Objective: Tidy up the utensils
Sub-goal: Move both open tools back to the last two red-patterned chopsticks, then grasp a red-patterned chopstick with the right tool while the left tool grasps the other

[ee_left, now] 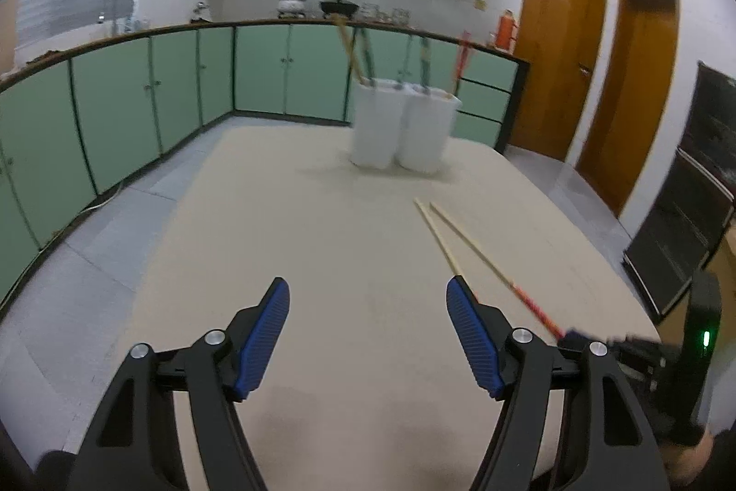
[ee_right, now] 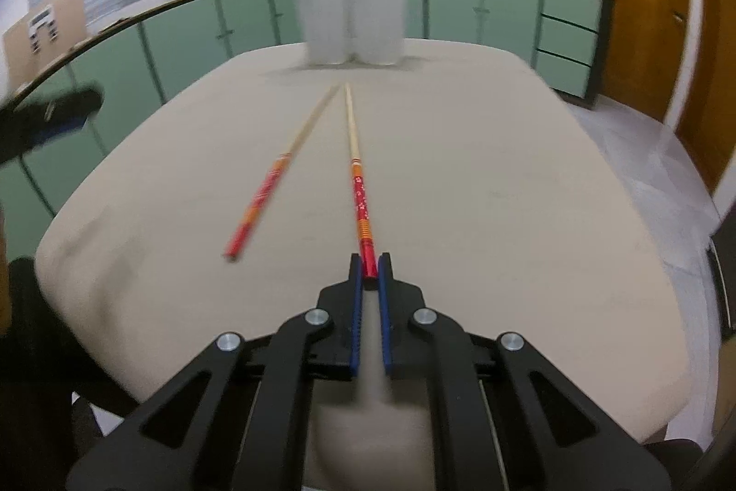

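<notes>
The right gripper pinches the red lacquered end of a slim chopstick between ribbed blue pads, its twin lying left, while the left gripper is spread wide.

Bare table lay ahead of the left gripper; two chopsticks lay right, white holders blocked the far end.

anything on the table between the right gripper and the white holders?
Right wrist view: only the two chopsticks. The right gripper pinches the red end of one chopstick; the loose chopstick lies left of it. Past their tips, bare table up to the white holders.
</notes>
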Tool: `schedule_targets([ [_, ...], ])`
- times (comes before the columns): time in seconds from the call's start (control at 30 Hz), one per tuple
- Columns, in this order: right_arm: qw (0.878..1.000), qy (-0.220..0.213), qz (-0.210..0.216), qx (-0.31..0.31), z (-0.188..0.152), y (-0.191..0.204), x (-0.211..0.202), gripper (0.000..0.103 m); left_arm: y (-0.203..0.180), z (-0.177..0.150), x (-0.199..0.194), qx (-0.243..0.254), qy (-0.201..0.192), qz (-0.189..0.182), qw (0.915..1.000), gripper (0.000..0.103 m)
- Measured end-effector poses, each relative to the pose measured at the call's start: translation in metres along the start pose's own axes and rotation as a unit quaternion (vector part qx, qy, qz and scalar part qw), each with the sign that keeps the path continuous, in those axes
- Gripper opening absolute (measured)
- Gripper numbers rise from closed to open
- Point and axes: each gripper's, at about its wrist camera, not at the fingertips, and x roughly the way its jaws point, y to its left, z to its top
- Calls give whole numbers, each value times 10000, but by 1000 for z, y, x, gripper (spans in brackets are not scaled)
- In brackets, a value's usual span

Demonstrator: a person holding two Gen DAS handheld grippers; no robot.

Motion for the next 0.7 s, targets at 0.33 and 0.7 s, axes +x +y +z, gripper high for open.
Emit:
schedule_targets([
  [0.33, 9998, 37, -52, 162, -6, -48, -3, 6, -69, -36, 42, 372, 424, -337, 9978, 63],
  [0.7, 9999, -26, 30, 151, -6, -46, -4, 6, -88, -48, 70, 493, 494, 32, 9976, 22],
])
